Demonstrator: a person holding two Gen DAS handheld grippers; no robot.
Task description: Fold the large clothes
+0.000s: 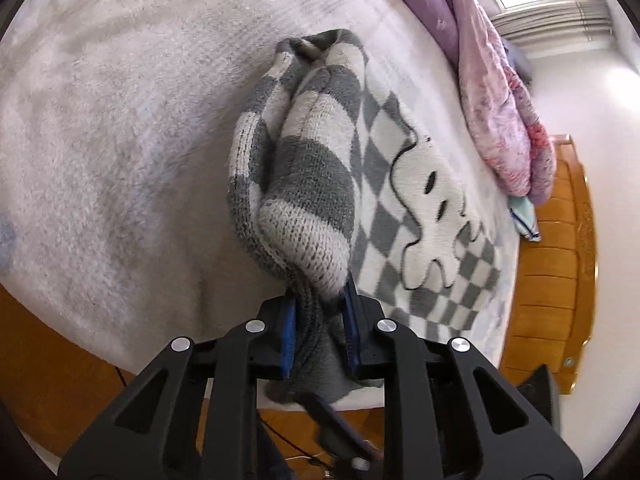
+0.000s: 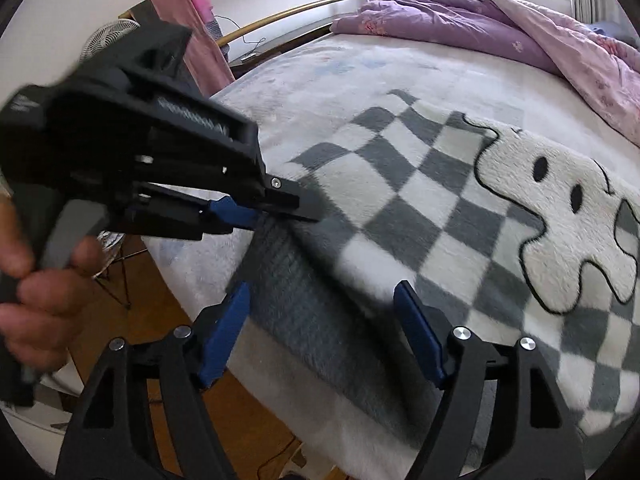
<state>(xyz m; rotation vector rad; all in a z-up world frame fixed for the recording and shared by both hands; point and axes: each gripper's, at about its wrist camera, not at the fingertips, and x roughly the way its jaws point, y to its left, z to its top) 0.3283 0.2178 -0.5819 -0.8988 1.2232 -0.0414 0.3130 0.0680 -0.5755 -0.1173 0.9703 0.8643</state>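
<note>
Left hand-held gripper (image 1: pixel 320 320) pinches the grey-and-white checked knit sweater (image 1: pixel 304 184) bunched at centre frame; right hand-held gripper (image 2: pixel 320 332) gapes empty, so the sleeve may slip free

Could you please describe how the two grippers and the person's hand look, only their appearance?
Both the left gripper and right gripper have matte black plastic linkage arms with triangular cut-outs, round silver pivot bolts and flat blue finger pads. Seen from the side, the left gripper has a bulky black body with a pistol-style handle. The person's hand is bare; no sleeve is visible.
</note>
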